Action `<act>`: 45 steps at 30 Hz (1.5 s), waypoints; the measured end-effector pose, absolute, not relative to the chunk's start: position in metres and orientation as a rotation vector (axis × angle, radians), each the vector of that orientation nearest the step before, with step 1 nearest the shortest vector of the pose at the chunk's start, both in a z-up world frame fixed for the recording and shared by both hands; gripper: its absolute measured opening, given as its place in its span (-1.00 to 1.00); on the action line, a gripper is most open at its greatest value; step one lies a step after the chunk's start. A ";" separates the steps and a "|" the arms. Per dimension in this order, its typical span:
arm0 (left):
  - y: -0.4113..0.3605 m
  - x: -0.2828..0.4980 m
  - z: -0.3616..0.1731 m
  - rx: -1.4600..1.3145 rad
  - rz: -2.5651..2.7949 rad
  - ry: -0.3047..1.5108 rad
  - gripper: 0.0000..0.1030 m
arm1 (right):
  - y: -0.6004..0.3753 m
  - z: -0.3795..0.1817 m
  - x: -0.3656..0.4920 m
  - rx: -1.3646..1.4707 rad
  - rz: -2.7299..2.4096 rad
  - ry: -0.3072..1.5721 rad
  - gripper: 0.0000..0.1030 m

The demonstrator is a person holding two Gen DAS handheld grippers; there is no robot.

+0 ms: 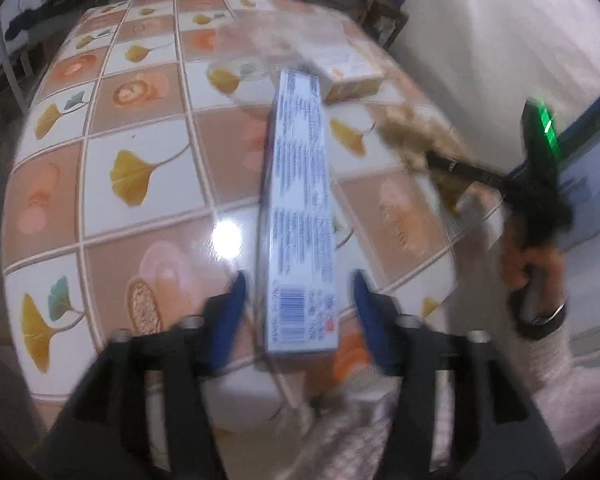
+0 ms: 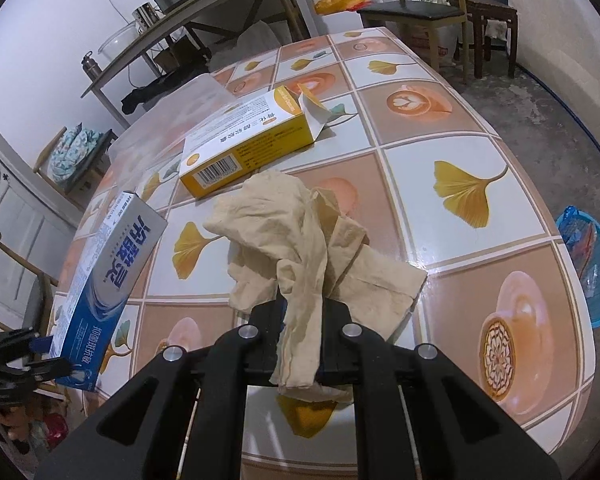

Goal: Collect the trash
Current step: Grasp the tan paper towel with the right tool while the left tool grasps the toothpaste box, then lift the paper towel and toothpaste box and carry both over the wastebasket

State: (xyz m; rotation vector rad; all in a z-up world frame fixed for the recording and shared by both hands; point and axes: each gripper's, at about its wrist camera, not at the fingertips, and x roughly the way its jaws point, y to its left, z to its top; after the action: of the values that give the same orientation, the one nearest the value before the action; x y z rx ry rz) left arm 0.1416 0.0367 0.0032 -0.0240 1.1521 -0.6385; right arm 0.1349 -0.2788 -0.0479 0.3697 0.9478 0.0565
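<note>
Jaws of the right gripper (image 2: 302, 312) are clenched on the beige crumpled tissue (image 2: 300, 240), held above the bench (image 2: 480, 184) near its near edge. Left gripper (image 1: 296, 300) jaws stand apart around the long blue toothpaste box (image 1: 300, 208); the picture is blurred, and the pads appear not to press its sides.

Recommendation: close the left jaws squarely on the box's near end before lifting, since the long box can swing; keep the tissue pinched until it is over the bin.

Only the right wrist view shows the blue basket (image 2: 588, 268) on the floor beyond the bench's right edge and the opened flap of the yellow carton (image 2: 244, 144) mid-bench. Only the left wrist view shows the hand (image 1: 528, 256) on the right gripper.
</note>
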 end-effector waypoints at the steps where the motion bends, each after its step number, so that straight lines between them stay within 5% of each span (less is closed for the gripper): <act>1: 0.035 0.144 0.006 -0.029 -0.637 1.137 0.25 | -0.279 -0.048 0.135 0.370 0.057 0.947 -0.80; 11: -0.032 0.189 0.000 0.272 -0.683 1.115 0.22 | -0.279 -0.048 0.135 0.355 0.053 0.958 -0.80; 16: -0.041 0.196 -0.011 0.333 -0.676 1.161 -0.19 | -0.279 -0.047 0.135 0.358 0.052 0.956 -0.80; 22: -0.034 0.191 -0.012 0.275 -0.677 1.158 -0.38 | -0.278 -0.047 0.135 0.351 0.052 0.958 -0.80; 45: -0.027 0.147 0.026 0.178 -0.708 0.978 -0.39 | -0.272 -0.029 0.110 0.342 0.045 0.914 -0.80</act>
State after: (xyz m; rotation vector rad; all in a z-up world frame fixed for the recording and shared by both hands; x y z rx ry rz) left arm 0.1471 -0.0274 0.0262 0.1782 0.9783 -0.7079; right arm 0.1105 -0.2719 -0.0285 0.3417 0.9143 0.0445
